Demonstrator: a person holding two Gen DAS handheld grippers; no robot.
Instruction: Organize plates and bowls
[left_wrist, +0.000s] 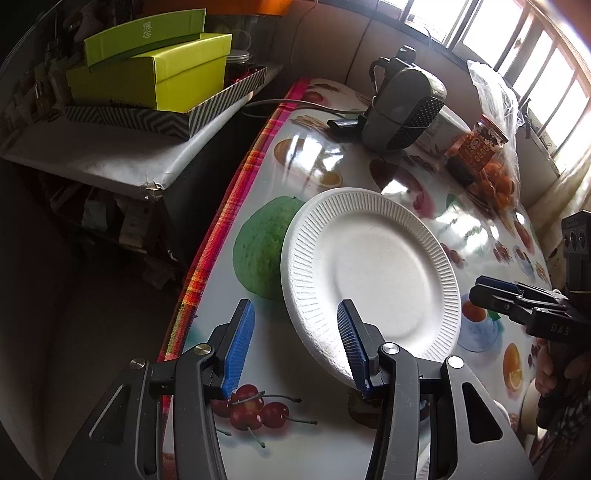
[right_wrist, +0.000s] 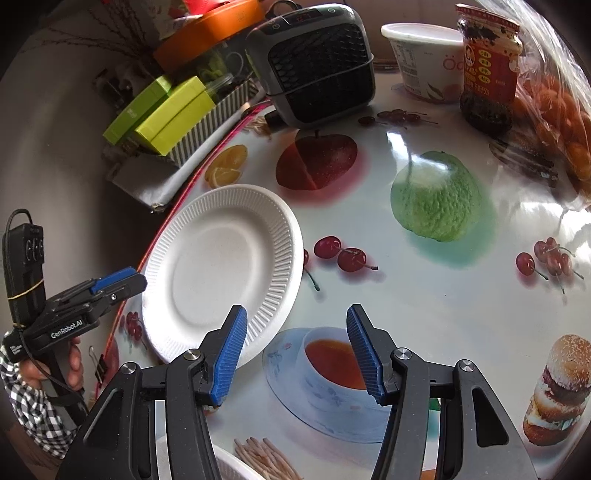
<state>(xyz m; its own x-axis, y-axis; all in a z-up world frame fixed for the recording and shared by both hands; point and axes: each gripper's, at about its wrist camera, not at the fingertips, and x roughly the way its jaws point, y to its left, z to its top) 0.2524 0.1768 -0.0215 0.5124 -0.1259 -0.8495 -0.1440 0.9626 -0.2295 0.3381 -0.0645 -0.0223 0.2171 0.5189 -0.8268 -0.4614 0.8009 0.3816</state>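
A white ribbed paper plate (left_wrist: 373, 273) lies flat on the fruit-print tablecloth near the table's left edge; it also shows in the right wrist view (right_wrist: 218, 266). My left gripper (left_wrist: 295, 343) is open and empty, its right finger over the plate's near rim, its left finger over bare cloth. My right gripper (right_wrist: 295, 350) is open and empty, just right of the plate, above a printed teacup. Each gripper shows in the other's view: the right gripper (left_wrist: 517, 302) and the left gripper (right_wrist: 110, 284). A white rim (right_wrist: 229, 465) shows at the bottom edge, under the right gripper.
A grey heater (right_wrist: 314, 66) stands at the back of the table (right_wrist: 443, 280). A white tub (right_wrist: 424, 62), a red-labelled jar (right_wrist: 487, 70) and a bag of oranges (right_wrist: 557, 122) stand back right. Green boxes (left_wrist: 155, 66) sit on a side shelf left of the table.
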